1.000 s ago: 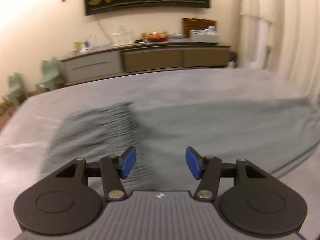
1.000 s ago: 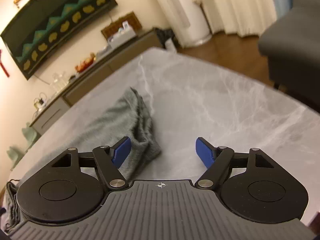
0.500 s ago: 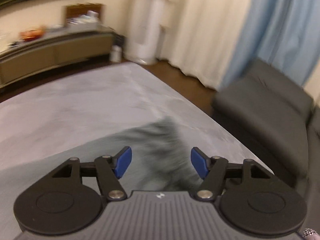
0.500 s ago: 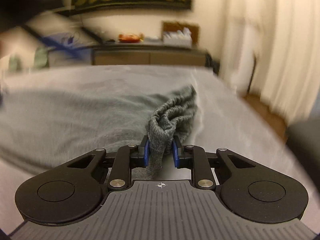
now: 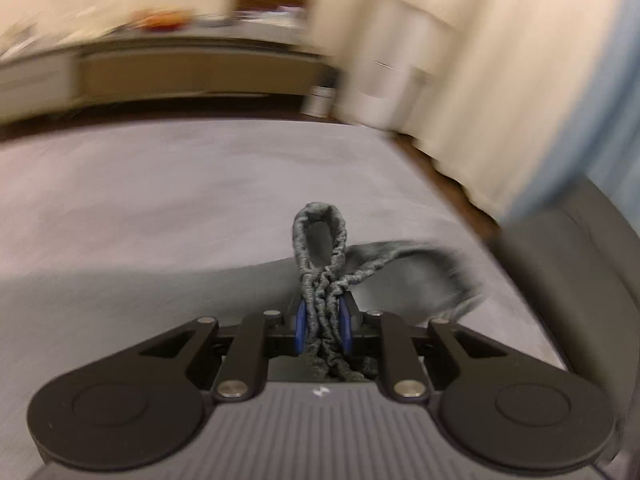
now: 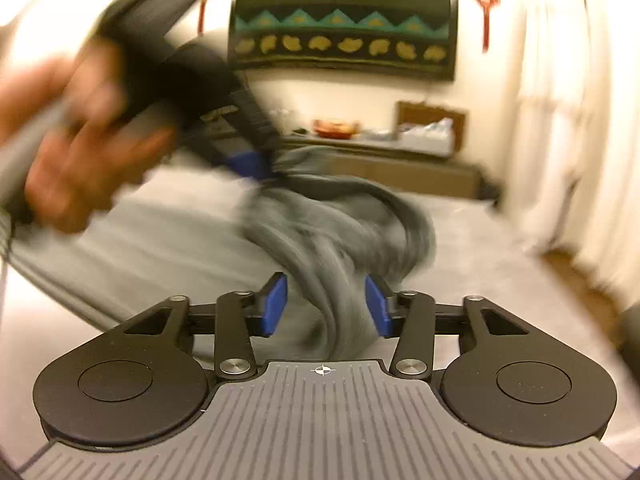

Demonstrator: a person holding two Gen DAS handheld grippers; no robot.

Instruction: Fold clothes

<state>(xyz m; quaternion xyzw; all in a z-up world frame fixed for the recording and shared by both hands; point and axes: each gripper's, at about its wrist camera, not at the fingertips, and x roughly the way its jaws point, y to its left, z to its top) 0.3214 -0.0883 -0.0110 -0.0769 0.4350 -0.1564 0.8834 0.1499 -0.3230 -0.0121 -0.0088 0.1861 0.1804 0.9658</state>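
Cloth is bunched in both views: a grey knitted garment [image 5: 320,264] lies on the pale grey counter [image 5: 160,208], its ribbed, gathered edge rising in a loop at the centre of the left wrist view. The left claw [image 5: 322,326] is closing on that edge, and its blue pads already pinch the gathered strands between them, so it has a grip on the garment. In the right wrist view this same claw sits at upper left, held by a blurred hand [image 6: 80,152], with the garment trailing from it down to the lower middle of the frame.

The right claw [image 6: 326,306] is opening: its pads [image 6: 276,304] stand apart with a fold of the garment hanging loosely between them, seemingly untouched, so it looks released. Judging by this, the edge is being passed to the left side so the cloth can be lifted and laid out for a fold.

Blur hides finer detail. A long sideboard [image 6: 400,164] stands along the far wall.
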